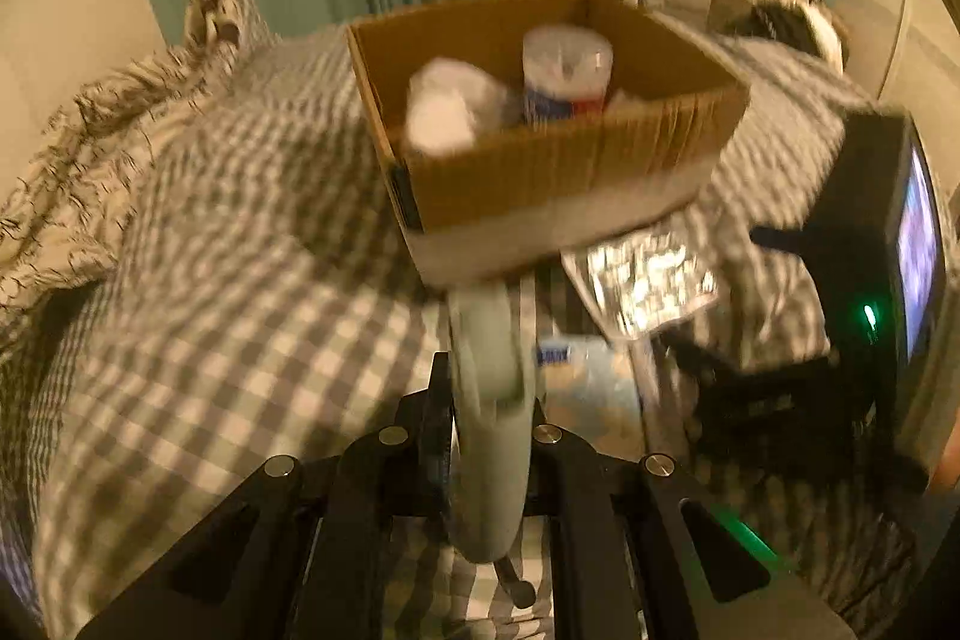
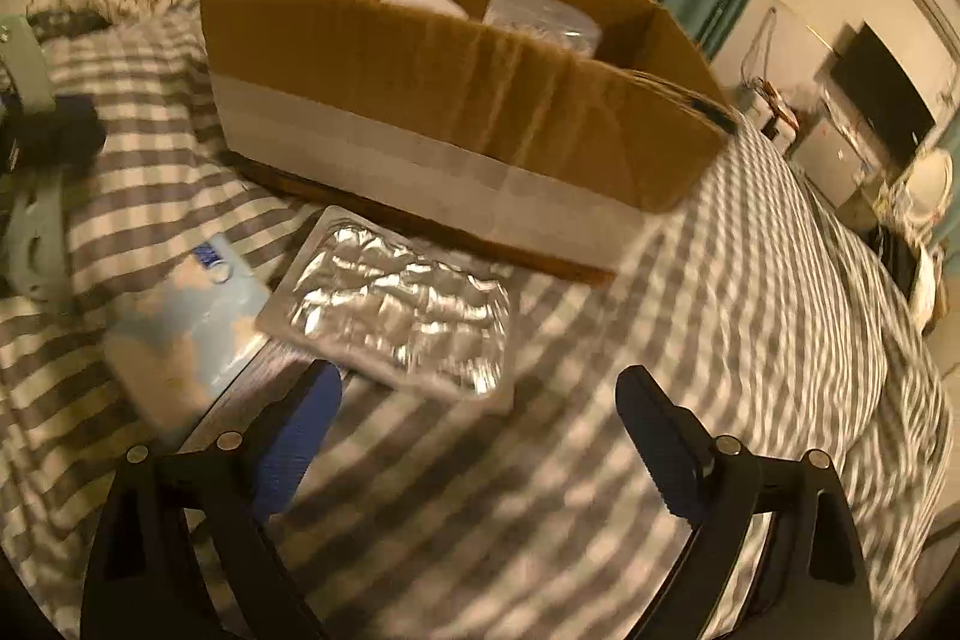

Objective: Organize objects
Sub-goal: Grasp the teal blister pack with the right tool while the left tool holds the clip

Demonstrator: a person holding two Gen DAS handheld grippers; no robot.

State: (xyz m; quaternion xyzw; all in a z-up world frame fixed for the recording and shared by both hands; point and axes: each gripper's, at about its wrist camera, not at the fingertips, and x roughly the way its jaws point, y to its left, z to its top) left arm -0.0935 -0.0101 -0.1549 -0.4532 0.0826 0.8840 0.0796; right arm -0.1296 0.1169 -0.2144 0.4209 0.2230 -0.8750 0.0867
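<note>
Your left gripper [image 1: 489, 436] was clamped on a pale grey-green, long, flat plastic tool [image 1: 487, 370], its long axis pointing straight ahead at the open brown cardboard box [image 1: 558, 166] on the checked bedspread [image 1: 228, 292]. Your right gripper [image 2: 480, 436] hung wide open, holding nothing, just short of the crinkled silver foil pack [image 2: 402, 310].

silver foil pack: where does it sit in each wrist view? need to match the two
Left wrist: the silver foil pack lies right of centre on the checked bedspread, just below the cardboard box's near right corner.
Right wrist: the foil pack lies left of centre, in front of the box's long side, just ahead of the open right gripper.
Shared landmark: the cardboard box.
</note>
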